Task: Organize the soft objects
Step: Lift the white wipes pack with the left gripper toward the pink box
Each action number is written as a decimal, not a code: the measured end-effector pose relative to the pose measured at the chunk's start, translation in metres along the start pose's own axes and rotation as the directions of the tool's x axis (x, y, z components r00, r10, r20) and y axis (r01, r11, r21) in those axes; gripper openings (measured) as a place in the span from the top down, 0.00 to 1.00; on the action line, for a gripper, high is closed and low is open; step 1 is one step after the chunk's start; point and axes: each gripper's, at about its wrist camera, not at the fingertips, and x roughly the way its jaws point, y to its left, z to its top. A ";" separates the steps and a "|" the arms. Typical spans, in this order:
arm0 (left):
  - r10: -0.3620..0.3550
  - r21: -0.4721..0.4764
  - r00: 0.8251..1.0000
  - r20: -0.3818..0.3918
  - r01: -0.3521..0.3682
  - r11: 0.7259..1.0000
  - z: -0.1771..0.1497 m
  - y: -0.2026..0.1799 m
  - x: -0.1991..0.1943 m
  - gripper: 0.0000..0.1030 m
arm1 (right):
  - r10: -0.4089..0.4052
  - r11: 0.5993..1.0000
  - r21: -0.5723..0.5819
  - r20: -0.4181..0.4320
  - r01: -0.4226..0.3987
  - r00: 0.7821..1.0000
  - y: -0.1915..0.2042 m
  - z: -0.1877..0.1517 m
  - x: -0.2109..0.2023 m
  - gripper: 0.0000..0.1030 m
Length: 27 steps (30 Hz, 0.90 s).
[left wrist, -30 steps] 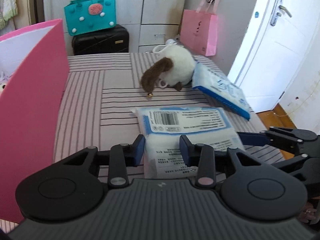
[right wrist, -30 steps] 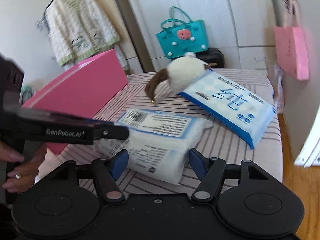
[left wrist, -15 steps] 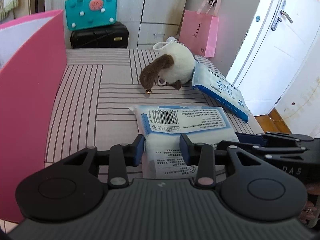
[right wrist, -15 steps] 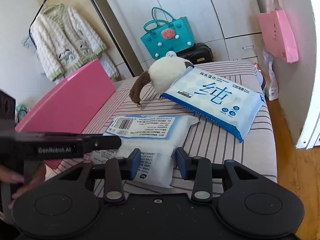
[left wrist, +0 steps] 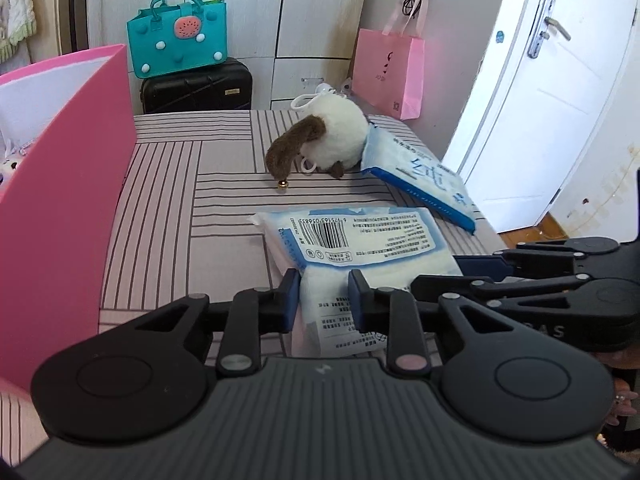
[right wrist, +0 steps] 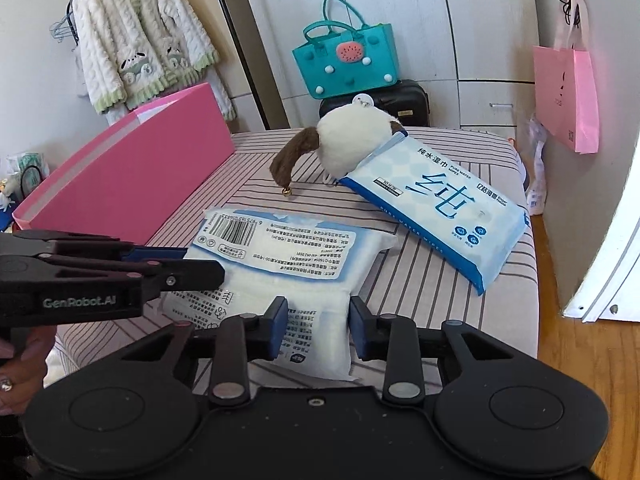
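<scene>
A white soft pack with a barcode label (left wrist: 360,236) (right wrist: 288,256) lies on the striped bed (left wrist: 180,208). My left gripper (left wrist: 323,300) pinches its near end, jaws still closing, pads pressing into the wrapper. My right gripper (right wrist: 318,320) squeezes the pack's other near corner, its jaws closing too. In the left wrist view the right gripper (left wrist: 472,268) reaches in from the right. In the right wrist view the left gripper (right wrist: 200,264) comes from the left. Behind, a white and brown plush toy (left wrist: 336,140) (right wrist: 352,140) leans on a blue wipes pack (left wrist: 420,176) (right wrist: 440,208).
A tall pink box (left wrist: 60,184) (right wrist: 132,176) stands open along the bed's left side. Beyond the bed are a teal bag (left wrist: 178,36) on a black suitcase (left wrist: 196,88), a pink paper bag (left wrist: 390,68), a white door (left wrist: 540,80) and a hanging cardigan (right wrist: 136,40).
Both grippers' jaws have narrowed onto the white pack, the right one by much more. The pack's near end is now bunched between the pads.
</scene>
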 end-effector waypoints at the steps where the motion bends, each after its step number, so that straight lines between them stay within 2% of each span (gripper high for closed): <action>1: -0.006 -0.001 1.000 0.003 0.006 1.000 -0.001 -0.001 -0.003 0.76 | -0.001 1.000 0.001 -0.006 0.001 1.000 0.001 0.000 -0.001 0.64; 9: -0.043 -0.001 0.999 0.012 0.043 0.999 -0.007 0.002 -0.028 0.76 | 0.021 0.999 0.033 -0.062 -0.019 0.998 0.016 -0.003 -0.017 0.64; 15: -0.054 0.007 0.998 0.025 0.054 0.999 -0.010 0.006 -0.051 0.76 | 0.033 0.999 -0.009 -0.081 -0.034 0.996 0.037 -0.002 -0.034 0.62; 22: -0.074 0.035 0.997 0.008 0.073 0.997 -0.009 0.014 -0.078 0.76 | 0.058 0.995 -0.071 -0.114 -0.066 0.992 0.063 0.007 -0.053 0.61; 27: -0.086 0.051 0.996 -0.012 0.087 0.995 -0.009 0.020 -0.100 0.76 | 0.074 0.988 -0.125 -0.106 -0.087 0.992 0.082 0.012 -0.068 0.60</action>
